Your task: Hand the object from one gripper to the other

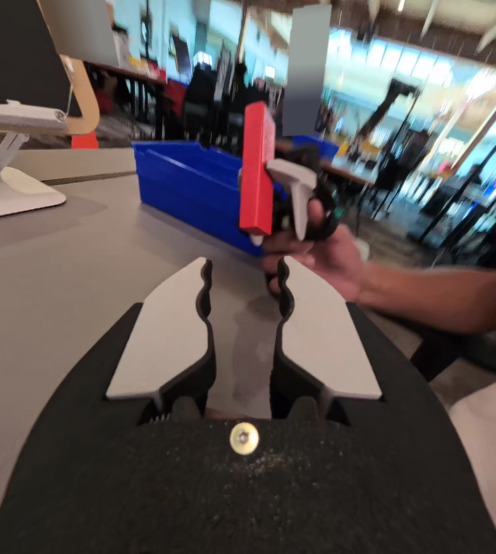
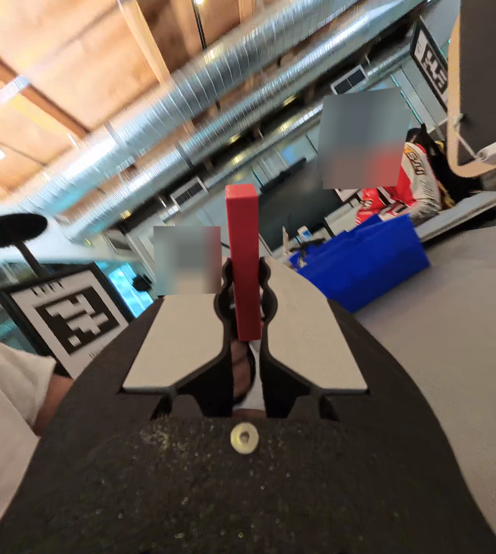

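Note:
A long red block (image 1: 257,168) stands nearly upright in the air, held by my right gripper (image 1: 258,207), which a hand (image 1: 315,263) carries ahead and to the right in the left wrist view. In the right wrist view my right gripper (image 2: 245,266) is shut on the red block (image 2: 243,263), which rises above its fingertips. My left gripper (image 1: 245,265) is open and empty, low over the grey table (image 1: 91,254), a little below and short of the block.
A blue bin (image 1: 193,183) stands on the table just behind the block; it also shows in the right wrist view (image 2: 366,263). A white stand (image 1: 10,186) with a dark screen sits at the far left. The table's right edge lies under the forearm (image 1: 438,296). Some 8 centimeters of space lies between my two pairs of fingers.

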A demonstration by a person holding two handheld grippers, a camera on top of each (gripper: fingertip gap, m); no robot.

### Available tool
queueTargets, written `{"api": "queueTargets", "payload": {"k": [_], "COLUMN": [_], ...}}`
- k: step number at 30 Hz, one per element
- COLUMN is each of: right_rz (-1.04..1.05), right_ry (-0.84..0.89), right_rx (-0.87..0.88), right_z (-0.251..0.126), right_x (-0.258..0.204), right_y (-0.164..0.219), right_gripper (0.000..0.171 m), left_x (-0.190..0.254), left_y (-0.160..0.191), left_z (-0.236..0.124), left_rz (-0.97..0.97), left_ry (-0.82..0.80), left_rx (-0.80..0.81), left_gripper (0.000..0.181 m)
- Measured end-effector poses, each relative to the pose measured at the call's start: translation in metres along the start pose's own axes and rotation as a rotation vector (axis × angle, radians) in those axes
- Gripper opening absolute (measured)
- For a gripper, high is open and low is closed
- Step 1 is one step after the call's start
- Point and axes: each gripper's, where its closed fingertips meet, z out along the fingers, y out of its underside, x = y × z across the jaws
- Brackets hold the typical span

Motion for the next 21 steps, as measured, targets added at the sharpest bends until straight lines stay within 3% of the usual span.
{"api": "queueTargets", "payload": {"k": [3,7,11,13,14,16,21], "right_rz": [0.135,0.25,0.341,0.346,0.355,0.374,0.362], "right_ry": [-0.072,-0.146,-0.205,-0.203,-0.207,-0.195,-0.145], "right_rx": [0.129,0.2,0.241,0.226,0.225,0.226,0.079], "right_z": [0.013,0.026,0.033,0.036,0.037,0.037,0.037], "right_x": [-0.009,-0.019,-0.022,-0.021,-0.021,-0.017,-0.001], "right_y": [0.006,0.021,0.024,0.03,0.032,0.034,0.045], "right_gripper": [0.016,0.017,0.017,0.017,0.017,0.018,0.021], "left_x": [0.019,0.022,0.017,0.016,0.016,0.012,-0.004], "left_y": [-0.015,-0.03,-0.023,-0.027,-0.026,-0.021,-0.01], "left_z": [-0.006,-0.005,0.001,0.0,0.001,0.001,-0.002], "left_rz": [-0.137,-0.167,-0.201,-0.2,-0.188,-0.181,-0.185], "left_ry": [0.043,0.024,0.003,0.005,0.009,-0.016,-0.075], "left_rx": [0.179,0.29,0.268,0.295,0.284,0.254,0.152], "left_gripper": [0.042,0.044,0.043,0.034,0.02,0.018,0.016]}}
